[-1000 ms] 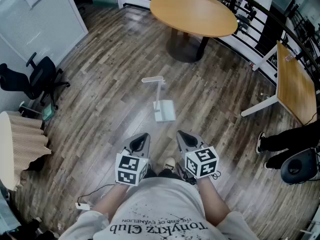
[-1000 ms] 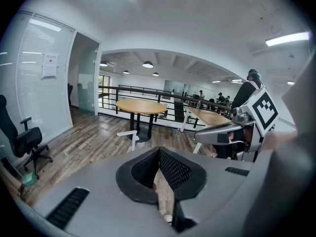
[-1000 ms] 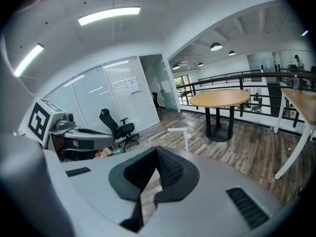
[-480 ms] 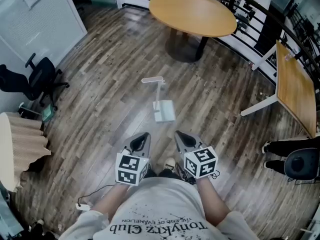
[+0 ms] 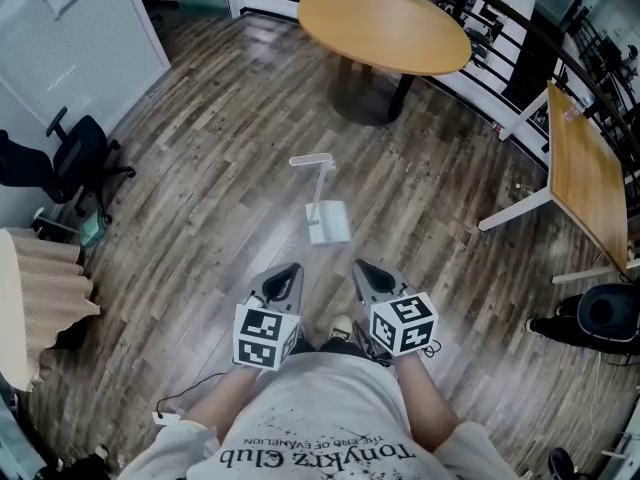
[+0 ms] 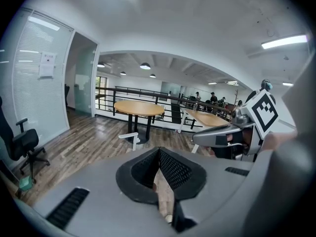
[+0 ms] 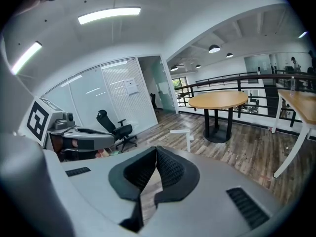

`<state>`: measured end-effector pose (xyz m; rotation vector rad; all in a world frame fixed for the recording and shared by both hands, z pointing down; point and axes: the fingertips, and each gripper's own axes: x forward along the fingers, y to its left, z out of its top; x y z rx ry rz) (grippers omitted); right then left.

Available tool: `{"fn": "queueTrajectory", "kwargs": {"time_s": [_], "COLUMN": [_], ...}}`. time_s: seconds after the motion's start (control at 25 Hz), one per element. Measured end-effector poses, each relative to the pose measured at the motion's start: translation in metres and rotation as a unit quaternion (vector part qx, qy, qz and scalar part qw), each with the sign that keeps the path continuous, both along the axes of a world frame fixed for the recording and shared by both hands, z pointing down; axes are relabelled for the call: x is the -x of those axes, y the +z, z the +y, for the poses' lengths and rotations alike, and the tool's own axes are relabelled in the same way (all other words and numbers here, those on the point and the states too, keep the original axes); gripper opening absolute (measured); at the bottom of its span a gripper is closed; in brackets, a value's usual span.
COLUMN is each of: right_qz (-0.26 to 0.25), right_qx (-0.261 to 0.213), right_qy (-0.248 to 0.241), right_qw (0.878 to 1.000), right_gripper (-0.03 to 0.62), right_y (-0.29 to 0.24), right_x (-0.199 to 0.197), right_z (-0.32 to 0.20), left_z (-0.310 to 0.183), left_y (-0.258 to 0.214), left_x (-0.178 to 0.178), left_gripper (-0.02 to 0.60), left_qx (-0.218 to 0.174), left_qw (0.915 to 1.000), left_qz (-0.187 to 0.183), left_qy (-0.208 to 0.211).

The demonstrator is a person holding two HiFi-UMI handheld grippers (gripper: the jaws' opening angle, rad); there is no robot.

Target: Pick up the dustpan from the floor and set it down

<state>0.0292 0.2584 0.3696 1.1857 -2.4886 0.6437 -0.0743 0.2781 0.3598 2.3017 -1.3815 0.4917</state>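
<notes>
Head view: close to the person's body, the left gripper and right gripper sit side by side, both closed and empty. Ahead, clear of both, the white dustpan stands on the wooden floor, before a round table.

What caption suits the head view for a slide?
Left gripper and right gripper, both shut and empty, side by side above the wooden floor; white dustpan ahead, untouched.

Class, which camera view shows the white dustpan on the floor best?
The head view: the whole dustpan shows unobstructed from above, standing on the floor. The left and right gripper views show only its upright handle; the tray is hidden.
</notes>
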Motion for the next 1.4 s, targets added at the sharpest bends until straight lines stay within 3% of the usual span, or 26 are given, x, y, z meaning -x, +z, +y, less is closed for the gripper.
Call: {"fn": "queueTrajectory", "kwargs": {"time_s": [0.36, 0.68, 1.12, 1.4], "right_qz": [-0.004, -0.008, -0.028, -0.036], "right_qx": [0.001, 0.011, 0.01, -0.005], "right_qy": [0.028, 0.052, 0.054, 0.02], "right_qw": [1.0, 0.999, 0.998, 0.999], "right_gripper": [0.025, 0.025, 0.025, 0.025], "right_y": [0.001, 0.01, 0.014, -0.002], "right_x": [0.021, 0.011, -0.009, -0.016], "right_z": [0.003, -0.016, -0.123, -0.21], "left_z": [0.0, -0.021, -0.118, -0.203], "left_y": [-0.001, 0.006, 0.01, 0.001], "left_x": [0.024, 0.028, 0.022, 0.006], "left_gripper": [0.023, 0.023, 0.023, 0.023], "left_qx": [-0.002, 0.002, 0.0, -0.003], "left_qw": [0.9996, 0.9992, 1.0, 0.9995], "left_qz": [0.002, 0.002, 0.007, 0.02], "left_qy": [0.03, 0.041, 0.005, -0.024]}}
